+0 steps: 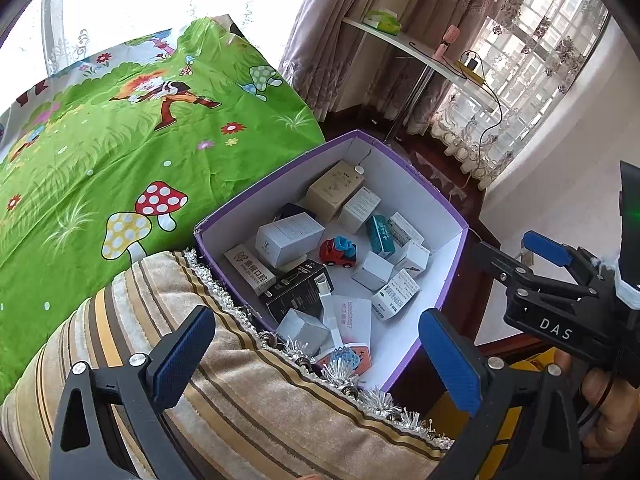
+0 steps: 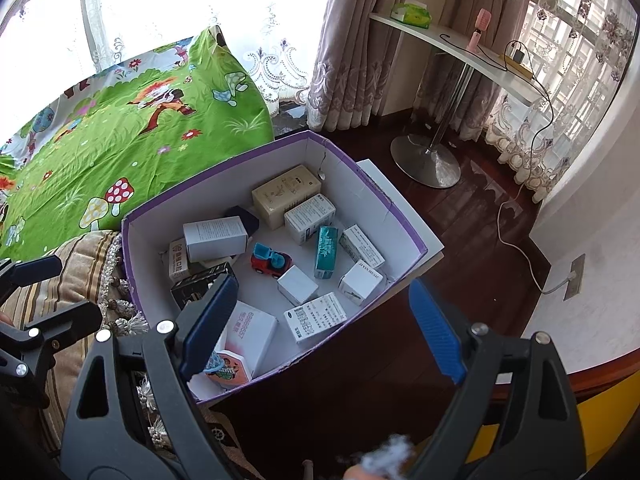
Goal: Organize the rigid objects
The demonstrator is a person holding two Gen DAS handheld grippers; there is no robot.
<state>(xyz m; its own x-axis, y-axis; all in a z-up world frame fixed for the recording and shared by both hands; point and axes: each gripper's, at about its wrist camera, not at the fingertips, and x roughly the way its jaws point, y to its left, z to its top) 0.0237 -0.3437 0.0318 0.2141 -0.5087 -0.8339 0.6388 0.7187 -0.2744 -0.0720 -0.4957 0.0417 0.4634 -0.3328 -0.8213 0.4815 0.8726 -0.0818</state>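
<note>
Rigid objects, mostly small cartons plus a red and blue toy car [image 2: 271, 261], lie jumbled inside the purple-rimmed box [image 2: 224, 168], which sits beside a green cartoon bedspread [image 1: 100, 140] and against a striped cushion [image 1: 248, 400]. Both tools hang above the near end of the box, pointing down and forward into it. The right gripper [image 2: 320, 328] stands wide apart with nothing between its blue pads; the left gripper [image 1: 316, 356] is likewise spread and empty, its near pad over the cushion. What the next move seems to turn on is the right gripper's line: its gap sits over the box's near right corner, and the printed white carton [image 2: 316, 317] lies just ahead of and below that gap, closer to it than to the left tool. That carton's long axis runs slantwise across the line between the pads, so a small wrist roll would probably be needed to close across its narrow sides. The teal carton [image 2: 326, 252] lies farther in
</note>
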